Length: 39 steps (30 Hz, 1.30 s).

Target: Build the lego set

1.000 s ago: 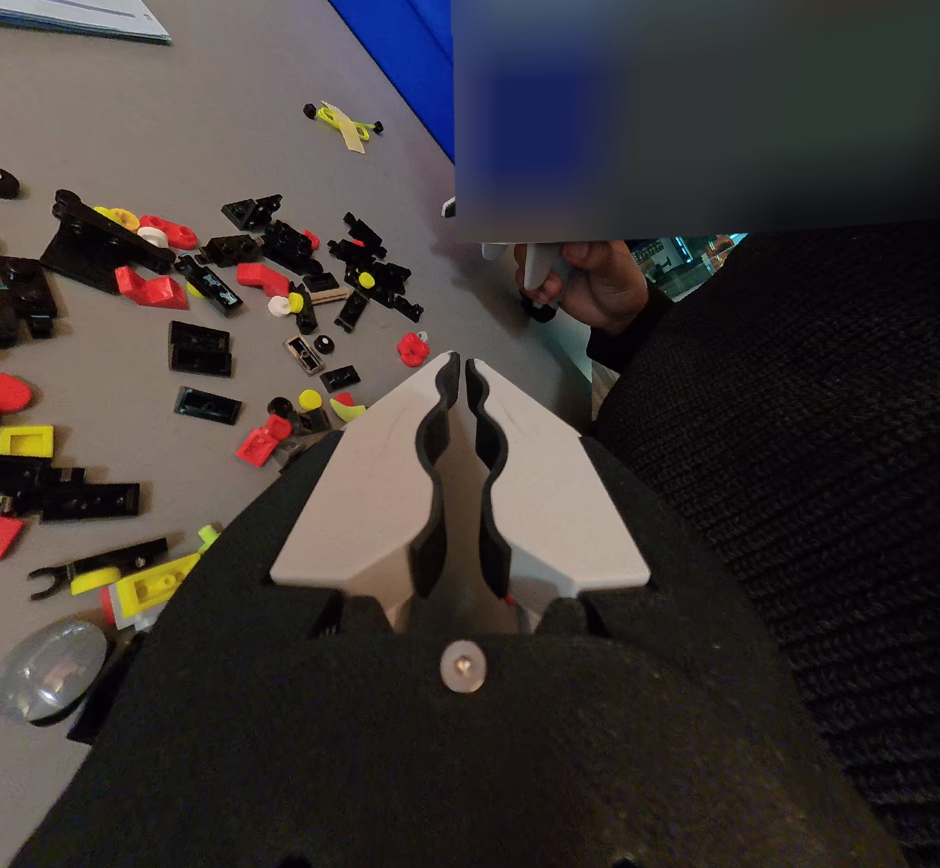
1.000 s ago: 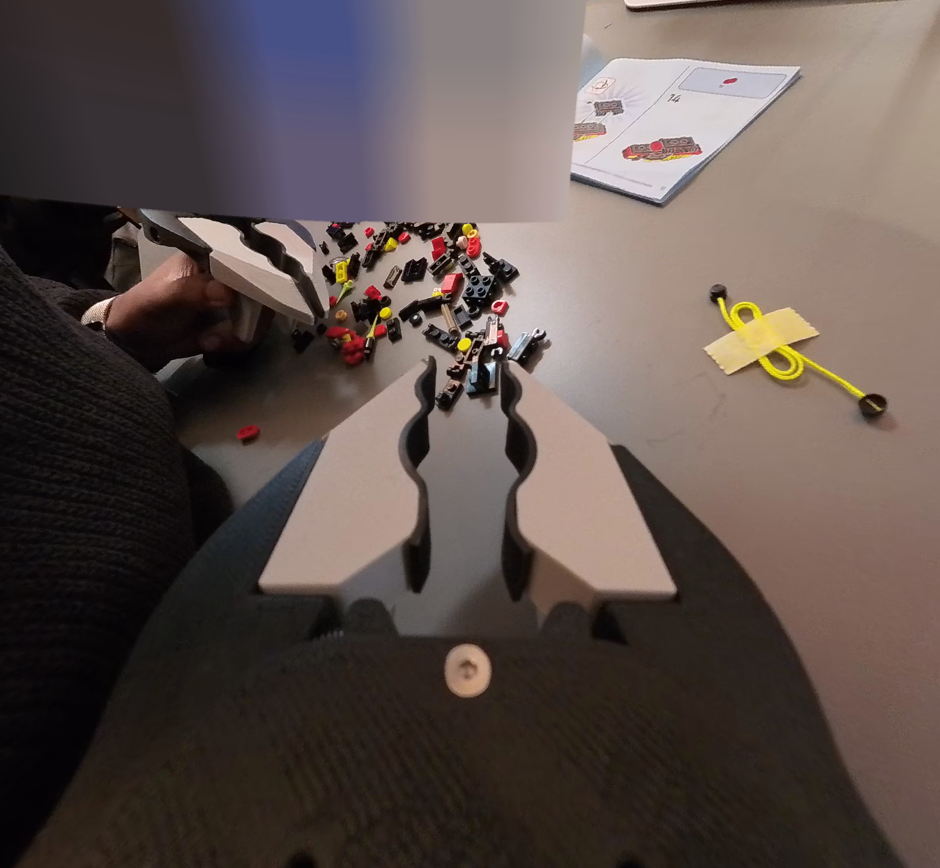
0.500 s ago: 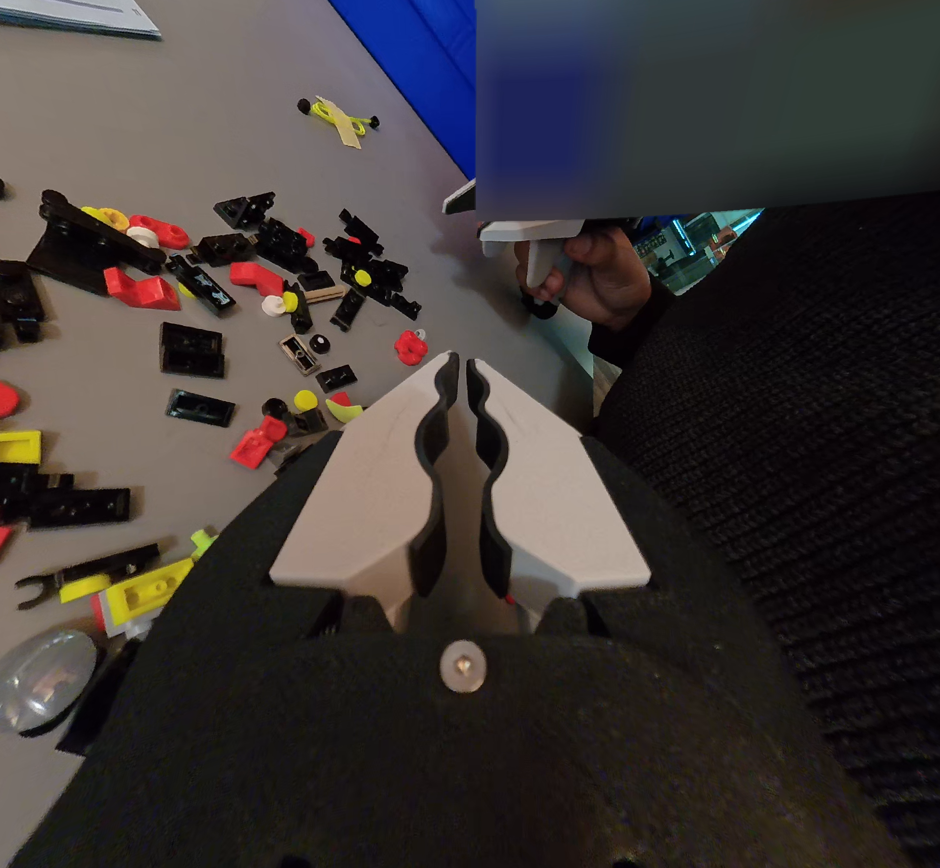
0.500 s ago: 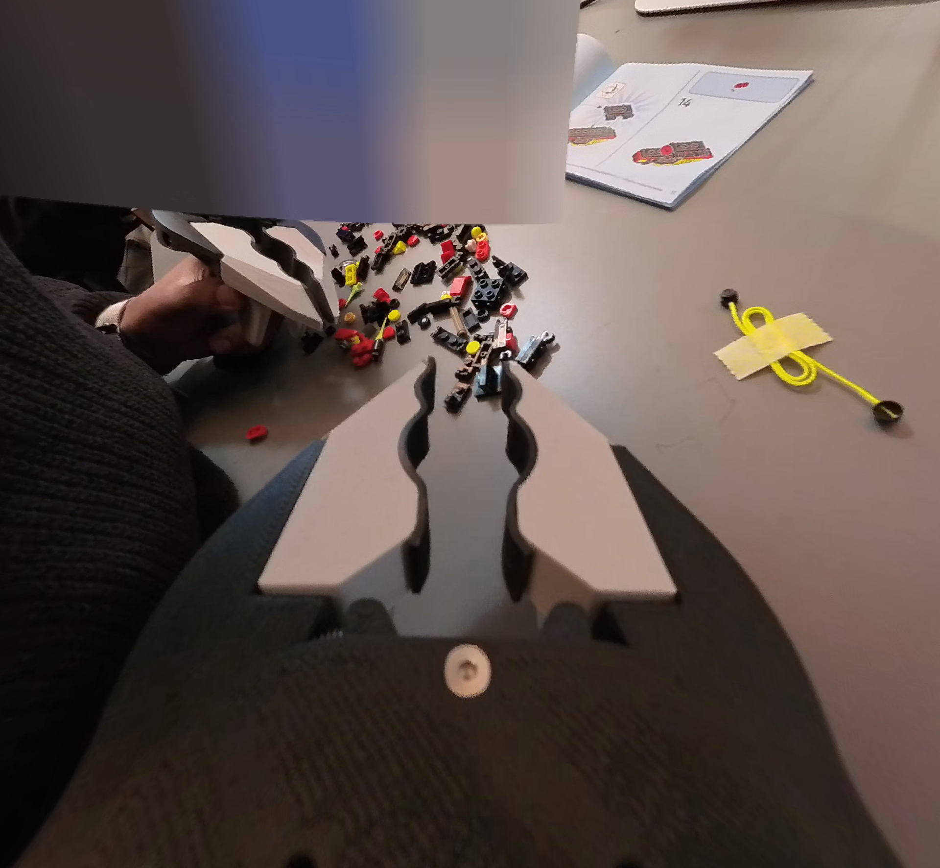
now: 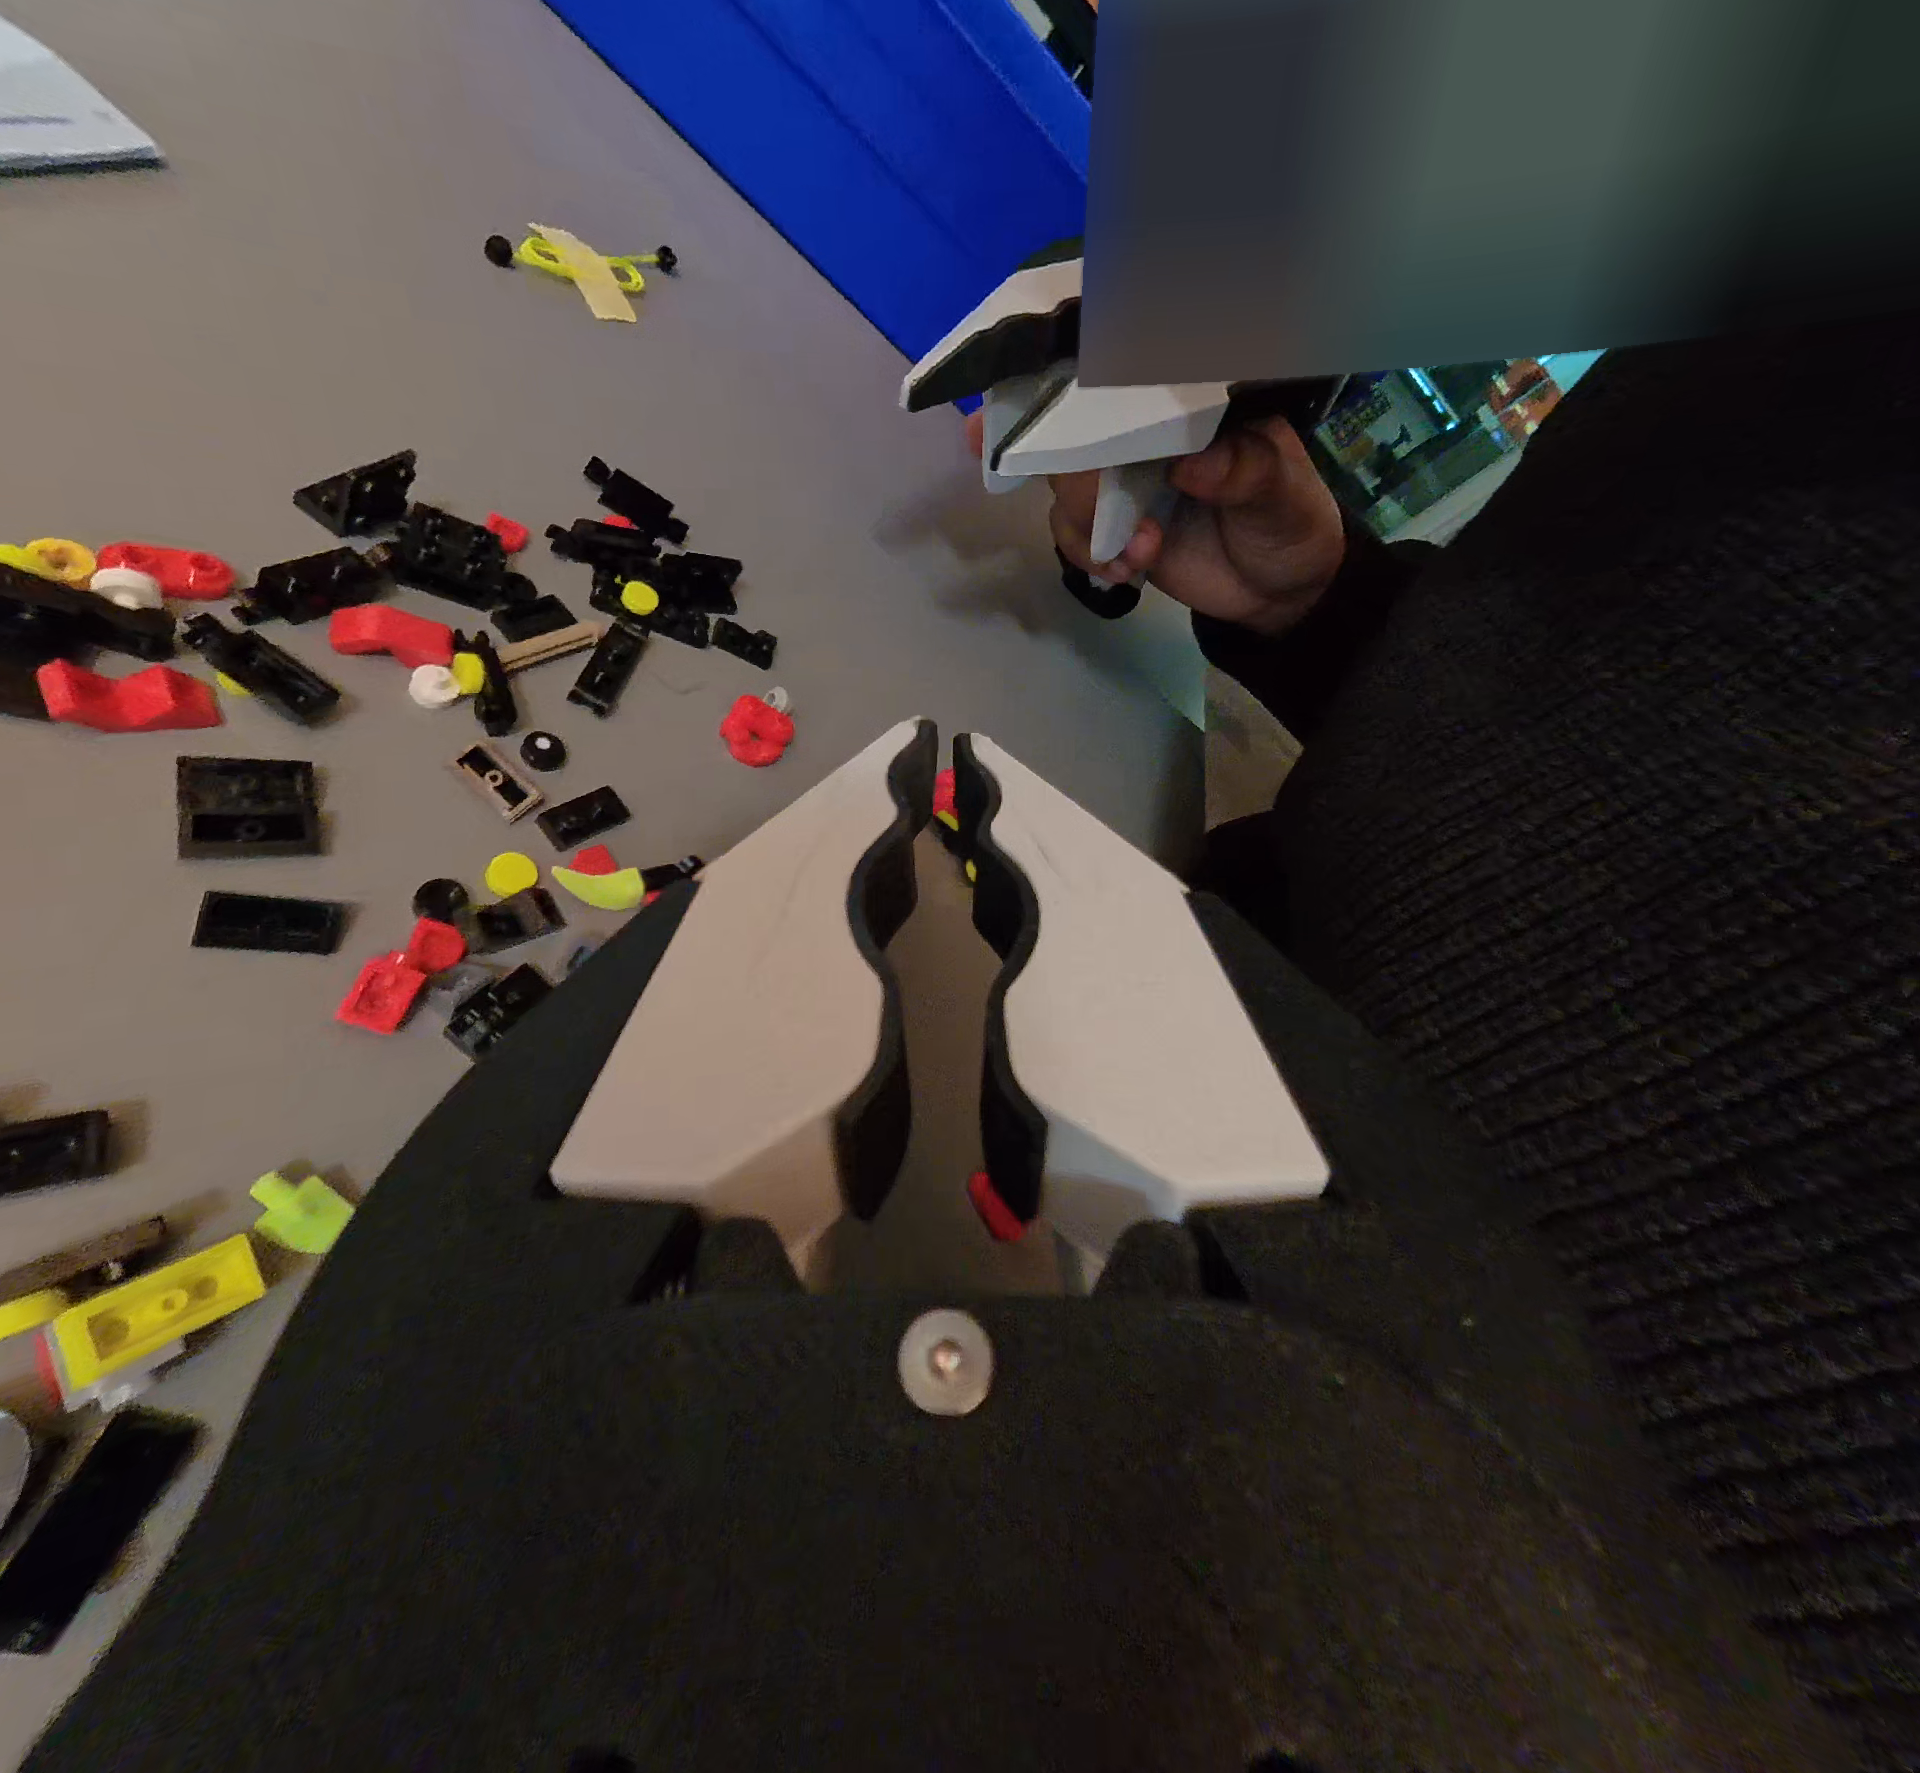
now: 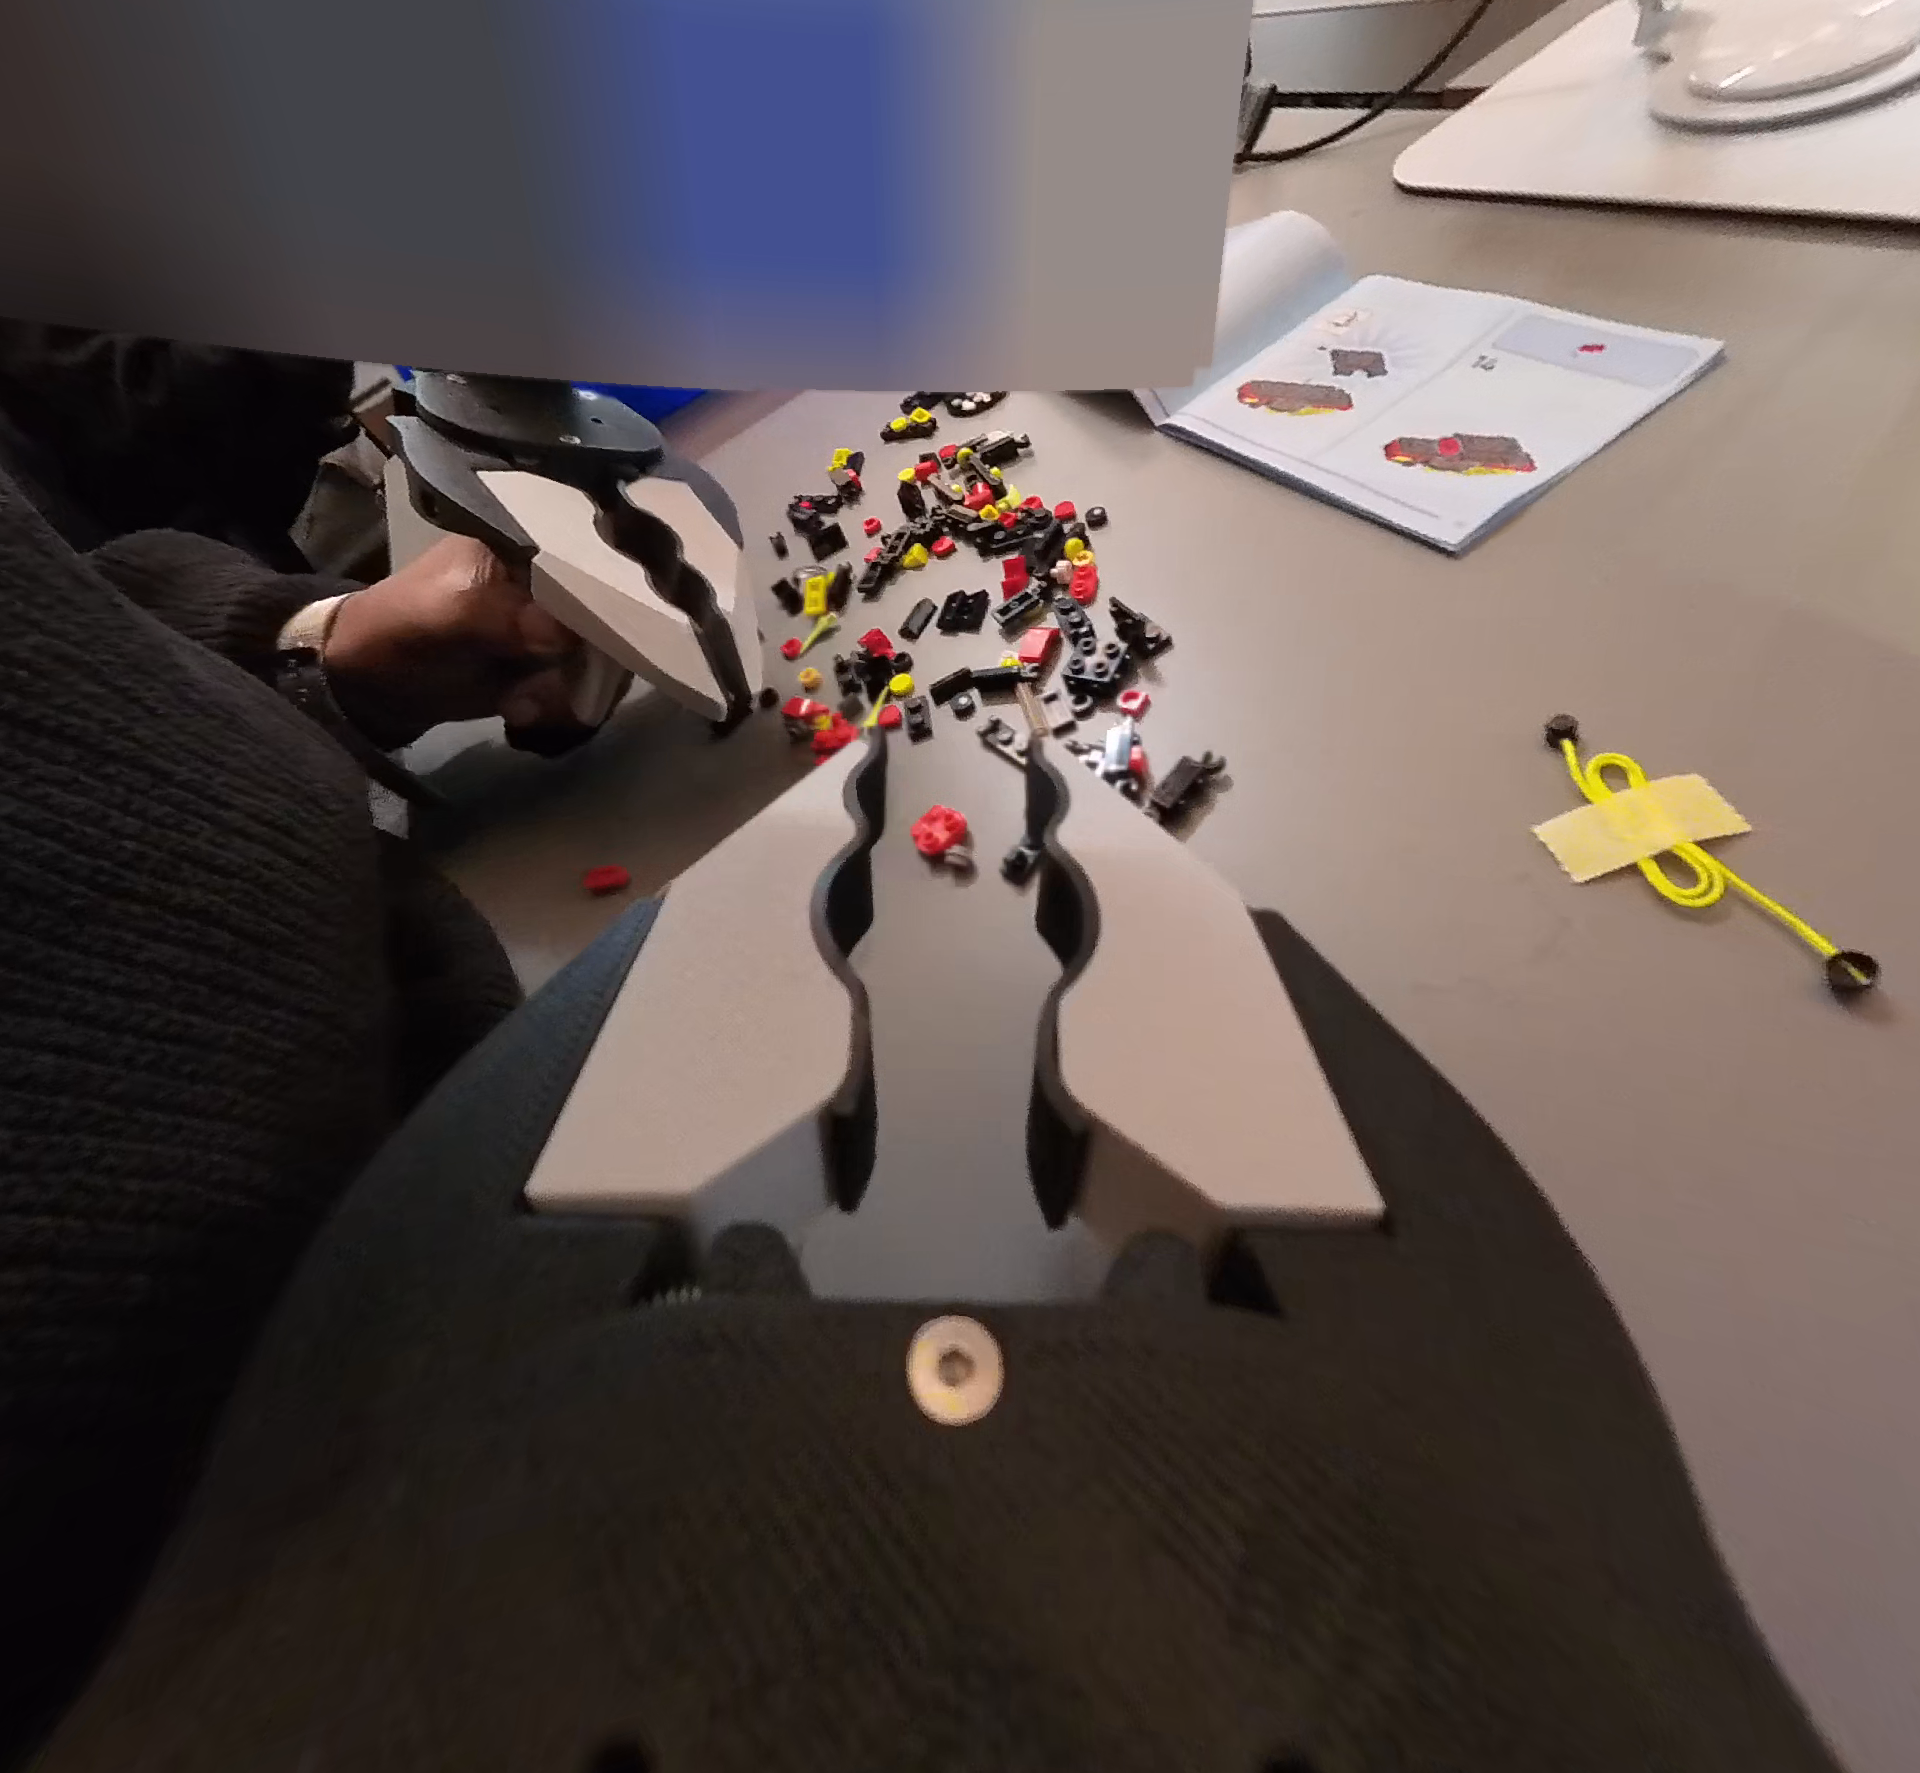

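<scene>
Left tool [image 5: 937,755]: fingers drawn together, tips low at the table [image 5: 312,61]; whether the small red and yellow bit [image 5: 943,804] seen in the slit is gripped, I cannot tell.
Right tool [image 6: 954,755]: fingers apart, nothing clamped.
Red piece [image 6: 938,832]: lying on the table between the right fingers, untouched.
Around: scattered black, red and yellow bricks [image 6: 977,601]; booklet [image 6: 1455,414]; taped yellow cord [image 6: 1652,840].

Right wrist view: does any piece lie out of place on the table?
Yes. One small red piece lies alone near the table edge, apart from the scattered bricks. Also, a yellow cord is stuck down under tape.
</scene>
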Tool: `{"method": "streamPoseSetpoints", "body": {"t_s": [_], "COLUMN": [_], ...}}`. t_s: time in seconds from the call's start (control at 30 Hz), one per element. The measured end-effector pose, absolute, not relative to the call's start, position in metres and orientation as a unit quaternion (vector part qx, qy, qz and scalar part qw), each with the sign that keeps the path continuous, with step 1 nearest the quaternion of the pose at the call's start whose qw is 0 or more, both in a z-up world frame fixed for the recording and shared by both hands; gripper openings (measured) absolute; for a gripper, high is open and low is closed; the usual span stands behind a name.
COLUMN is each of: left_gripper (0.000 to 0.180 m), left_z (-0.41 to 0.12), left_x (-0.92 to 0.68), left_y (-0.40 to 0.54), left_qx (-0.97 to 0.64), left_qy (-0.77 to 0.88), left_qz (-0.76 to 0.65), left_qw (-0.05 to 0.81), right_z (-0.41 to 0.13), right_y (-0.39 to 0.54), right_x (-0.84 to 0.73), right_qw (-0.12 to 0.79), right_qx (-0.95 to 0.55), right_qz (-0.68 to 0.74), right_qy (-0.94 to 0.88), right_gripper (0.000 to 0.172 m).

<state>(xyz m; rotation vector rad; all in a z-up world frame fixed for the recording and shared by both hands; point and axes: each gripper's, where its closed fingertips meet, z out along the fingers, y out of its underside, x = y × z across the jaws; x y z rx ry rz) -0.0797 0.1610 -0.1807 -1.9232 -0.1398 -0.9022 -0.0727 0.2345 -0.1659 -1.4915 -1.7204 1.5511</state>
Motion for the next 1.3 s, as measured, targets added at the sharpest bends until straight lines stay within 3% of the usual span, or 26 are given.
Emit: {"method": "streamPoseSetpoints", "body": {"t_s": [0.13, 0.33, 0.4, 0.6, 0.8, 1.13, 1.3], "left_gripper": [0.001, 0.038, 0.053, 0.060, 0.061, 0.050, 0.028], "left_z": [-0.178, -0.185, -0.185, -0.195, -0.232, -0.244, -0.243], "left_x": [-0.080, -0.149, -0.178, -0.241, -0.234, -0.242, -0.239], "left_y": [0.159, 0.177, 0.193, 0.276, 0.321, 0.312, 0.314], "left_qx": [-0.800, -0.828, -0.843, -0.909, -0.941, -0.935, -0.931], "left_qy": [-0.045, -0.144, -0.182, -0.129, -0.103, -0.101, -0.103], "left_qz": [-0.340, -0.168, -0.142, 0.006, -0.029, 0.000, -0.019], "left_qw": [0.492, 0.515, 0.487, 0.396, 0.320, 0.340, 0.350], "right_z": [-0.157, -0.150, -0.146, -0.130, -0.125, -0.136, -0.138], "right_y": [0.228, 0.224, 0.224, 0.241, 0.252, 0.260, 0.257], "right_x": [-0.070, -0.065, -0.063, -0.058, -0.054, -0.055, -0.055], "right_qw": [0.202, 0.210, 0.214, 0.245, 0.235, 0.199, 0.201], "right_qx": [-0.518, -0.511, -0.509, -0.506, -0.518, -0.540, -0.539], "right_qz": [0.559, 0.565, 0.569, 0.581, 0.608, 0.627, 0.619], "right_qy": [-0.614, -0.613, -0.609, -0.589, -0.554, -0.525, -0.535], "right_gripper": [0.025, 0.026, 0.026, 0.028, 0.028, 0.028, 0.028]}}
